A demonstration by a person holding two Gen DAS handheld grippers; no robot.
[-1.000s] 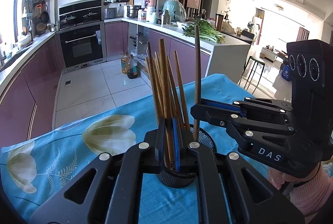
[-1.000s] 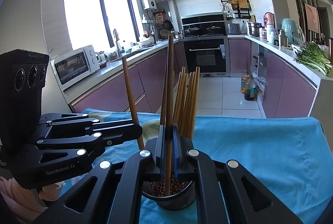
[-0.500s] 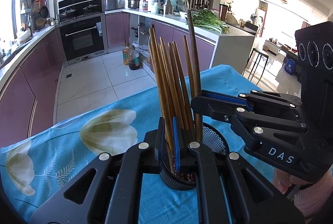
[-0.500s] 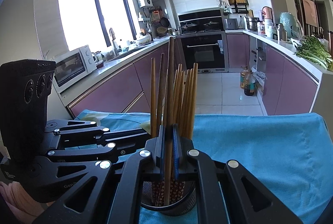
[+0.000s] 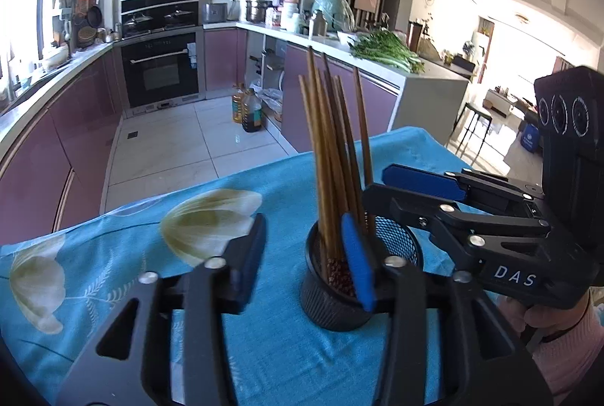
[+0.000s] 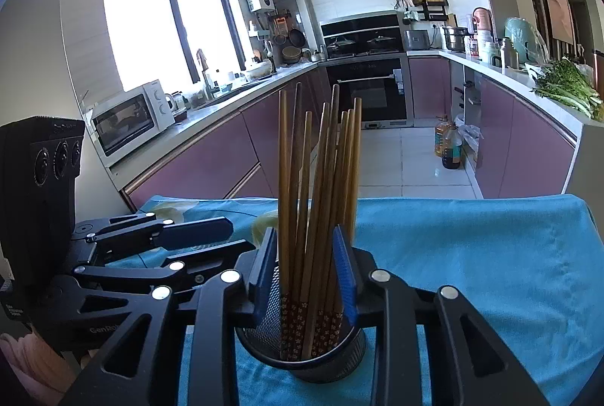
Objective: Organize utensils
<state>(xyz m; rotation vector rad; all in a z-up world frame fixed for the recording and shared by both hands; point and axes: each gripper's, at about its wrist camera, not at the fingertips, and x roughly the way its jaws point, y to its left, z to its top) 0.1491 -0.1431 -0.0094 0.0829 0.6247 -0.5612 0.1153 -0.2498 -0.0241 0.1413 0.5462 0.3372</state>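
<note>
A black mesh cup point(image 5: 332, 296) stands on the blue flowered cloth point(image 5: 113, 274) with several brown chopsticks point(image 5: 332, 149) upright in it. My left gripper point(image 5: 302, 259) is opening; its right finger crosses the cup's rim and neither pad presses on anything. In the right wrist view the cup point(image 6: 321, 357) sits just under my right gripper point(image 6: 305, 274), whose jaws are opening on either side of the chopsticks point(image 6: 321, 179) without squeezing them. Each gripper shows in the other's view: the right gripper point(image 5: 396, 191) reaches in from the right, the left gripper point(image 6: 196, 240) from the left.
The cloth-covered table ends at its far edge point(image 6: 453, 202) above the tiled kitchen floor. Oil bottles point(image 5: 247, 111) stand on the floor by purple cabinets. Greens point(image 5: 385, 47) lie on the counter. A pink sleeve point(image 5: 558, 342) holds the right gripper.
Both grippers were shut, each on one chopstick held above the cup. They sank, the jaws have parted, and those chopsticks now stand in the cup with the others.
</note>
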